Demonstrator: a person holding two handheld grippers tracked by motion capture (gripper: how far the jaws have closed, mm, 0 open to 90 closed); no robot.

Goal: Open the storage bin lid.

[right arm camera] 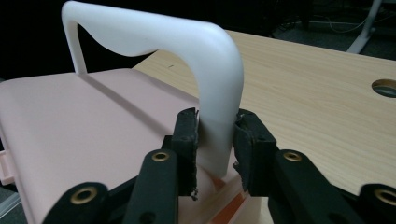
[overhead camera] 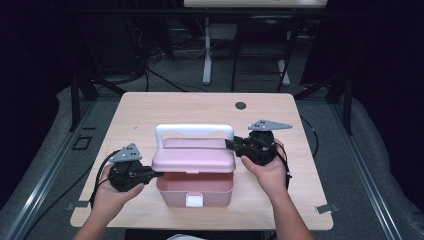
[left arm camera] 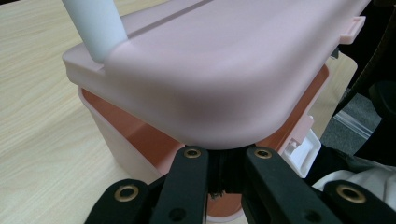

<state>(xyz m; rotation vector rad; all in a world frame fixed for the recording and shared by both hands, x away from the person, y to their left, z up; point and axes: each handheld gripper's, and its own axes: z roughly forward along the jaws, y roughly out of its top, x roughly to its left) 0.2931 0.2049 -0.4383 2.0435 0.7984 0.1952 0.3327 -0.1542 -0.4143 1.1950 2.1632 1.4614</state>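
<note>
Pink box (overhead camera: 195,187) on tabletop (overhead camera: 150,107), lid (overhead camera: 194,160) half raised, inside looks empty. Left tongs (overhead camera: 159,174) closed under lid edge; right tongs (overhead camera: 231,144) grip white handle (overhead camera: 194,130).

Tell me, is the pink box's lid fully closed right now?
No, the lid sits raised above the pink box, with the open inside showing beneath it in the high view.

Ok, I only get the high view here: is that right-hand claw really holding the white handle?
Observer: Yes. The right gripper has one upright of the white handle between its pads.
Operator: And the left claw?
Observer: The left gripper is shut, with its tips tucked under a corner of the pink lid.
Operator: Is the lid down at that corner?
Observer: No, there is a gap between it and the pink box.
</note>
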